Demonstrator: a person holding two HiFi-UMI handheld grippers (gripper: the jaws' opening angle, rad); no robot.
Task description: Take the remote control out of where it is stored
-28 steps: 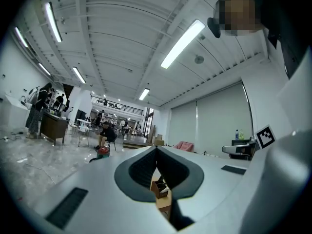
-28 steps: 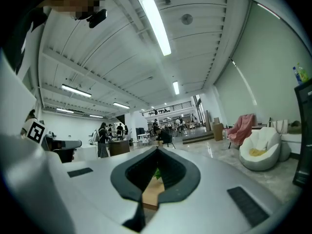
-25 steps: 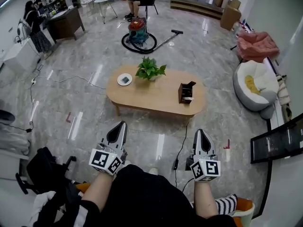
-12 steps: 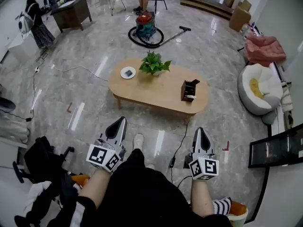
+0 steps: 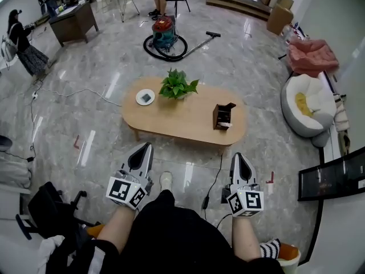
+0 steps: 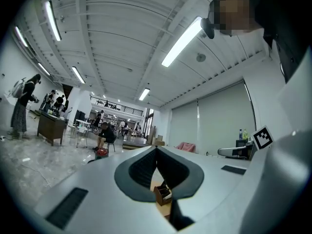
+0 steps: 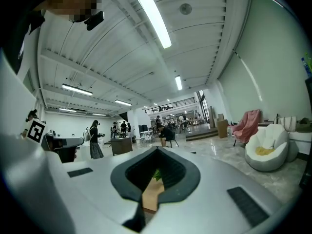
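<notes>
We hold both tongs out ahead of us, level and side by side, noses toward the oval wooden table (image 5: pixel 182 119). Both stop short of the table's near edge, over the floor.

The left gripper (image 5: pixel 147 147) has its jaws pressed together with nothing between them. The right gripper (image 5: pixel 239 156) is likewise closed and empty, lined up with the table's right end. Our forearms (image 5: pixel 121 226) reach forward on either side of our dark clothing.

A dark wooden holder (image 5: pixel 223 116) stands upright near the table's right end, well apart from both grippers. A pale piece (image 5: pixel 226 123) shows at its near side, too small for us to tell whether it is the remote control. At the table's far edge sits a plant (image 5: pixel 178 85), with a white plate (image 5: pixel 146 97) just left of it.
</notes>
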